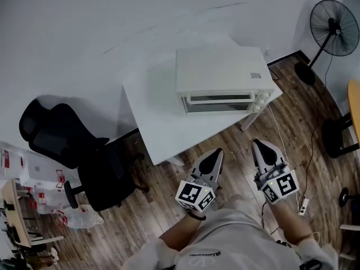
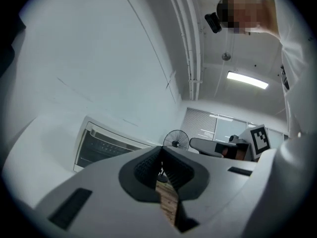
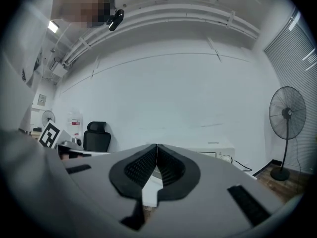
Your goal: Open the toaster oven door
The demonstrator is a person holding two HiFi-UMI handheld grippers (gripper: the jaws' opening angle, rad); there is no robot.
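Observation:
A white toaster oven (image 1: 222,77) stands on the white table (image 1: 152,122), its glass door (image 1: 219,101) closed and its knobs at the right end. Both grippers hover over the wooden floor in front of the table, well short of the oven. My left gripper (image 1: 214,153) is shut and empty. My right gripper (image 1: 257,145) is shut with nothing in it too. In the left gripper view the oven (image 2: 106,145) lies ahead to the left of the closed tips (image 2: 162,148). The right gripper view shows the oven (image 3: 218,155) just past the closed tips (image 3: 156,146).
A black office chair (image 1: 73,151) stands left of the table. A floor fan (image 1: 332,35) is at the back right, and a power strip (image 1: 302,205) with a cord lies on the floor. Another desk (image 1: 17,212) with clutter sits at the far left.

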